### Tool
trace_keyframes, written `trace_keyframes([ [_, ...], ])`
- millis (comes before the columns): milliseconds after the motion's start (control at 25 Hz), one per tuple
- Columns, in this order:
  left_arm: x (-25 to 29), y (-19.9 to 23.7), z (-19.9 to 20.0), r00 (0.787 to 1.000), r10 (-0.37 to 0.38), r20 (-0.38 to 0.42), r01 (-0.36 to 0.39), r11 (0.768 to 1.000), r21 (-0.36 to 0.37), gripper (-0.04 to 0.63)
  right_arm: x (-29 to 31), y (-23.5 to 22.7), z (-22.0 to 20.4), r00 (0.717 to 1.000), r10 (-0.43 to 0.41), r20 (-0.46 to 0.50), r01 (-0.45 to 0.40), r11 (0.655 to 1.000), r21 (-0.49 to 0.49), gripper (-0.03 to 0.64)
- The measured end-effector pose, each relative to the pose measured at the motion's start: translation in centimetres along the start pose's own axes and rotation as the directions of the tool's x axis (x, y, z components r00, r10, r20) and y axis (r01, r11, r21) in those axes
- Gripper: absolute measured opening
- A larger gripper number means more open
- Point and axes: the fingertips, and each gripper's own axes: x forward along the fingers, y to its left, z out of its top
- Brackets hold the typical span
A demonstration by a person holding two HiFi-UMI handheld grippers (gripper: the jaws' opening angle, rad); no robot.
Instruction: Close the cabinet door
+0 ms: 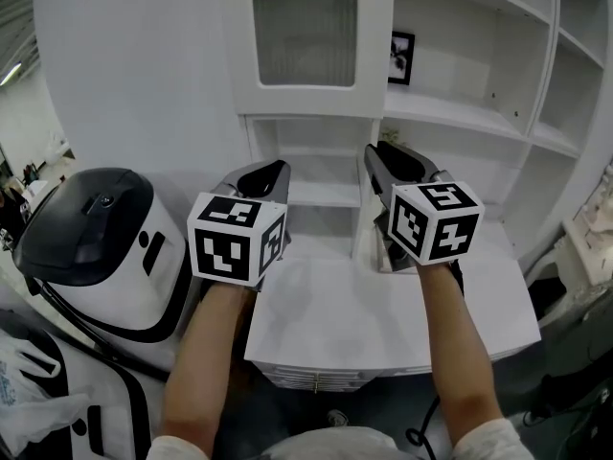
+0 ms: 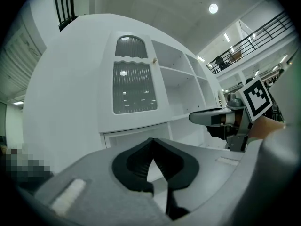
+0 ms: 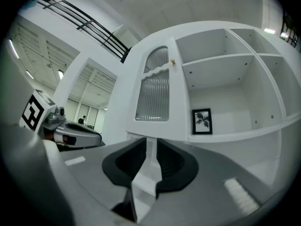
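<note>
The white cabinet door [image 1: 306, 36] has a ribbed glass pane and hangs at the left of open white shelves [image 1: 460, 94]. In the right gripper view the door [image 3: 157, 93] shows a small knob [image 3: 172, 61] on its right edge, and it appears to stand out a little from the cabinet front. Both grippers are held level in front of the cabinet, below the door and apart from it. My left gripper [image 1: 271, 169] [image 2: 152, 141] is shut with its tips meeting on nothing. My right gripper [image 1: 383, 151] [image 3: 151, 147] has a narrow gap between its jaws and holds nothing.
A framed picture [image 1: 402, 57] [image 3: 202, 121] stands on a shelf right of the door. A white counter [image 1: 383, 305] lies under the grippers. A white and black machine [image 1: 96, 238] stands at the left, with a plastic bag [image 1: 24, 391] below it.
</note>
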Motion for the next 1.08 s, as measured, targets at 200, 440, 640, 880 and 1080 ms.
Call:
trace_keyframes([
  [200,-2.7,0.1,-0.6,1.0,0.012,-0.004,-0.012,1.0,-0.007,0.0,-1.8,2.2,-0.3,1.0,0.016,-0.015,-0.016,1.0,0.007,0.002],
  [440,-4.8,-0.1,-0.7,1.0,0.017,-0.004,-0.017,1.0,-0.009,0.0,-3.4,4.0,-0.4,0.999,0.029,-0.018,-0.029,0.999,0.014,0.002],
  [640,-5.7,-0.6,-0.7,1.0,0.015,-0.006,-0.015,1.0,-0.007,0.0,-4.2,4.7,-0.3,0.999,0.035,-0.015,-0.035,0.999,0.017,0.002],
  [880,-6.2,-1.2,-0.7,1.0,0.012,-0.007,-0.012,1.0,-0.007,0.0,-4.9,5.1,-0.5,0.999,0.042,-0.02,-0.042,0.999,0.021,0.002],
  [1080,-6.4,-1.5,-0.7,1.0,0.01,-0.006,-0.01,1.0,-0.008,0.0,-5.3,5.1,-0.4,0.999,0.04,-0.019,-0.04,0.999,0.017,0.002],
])
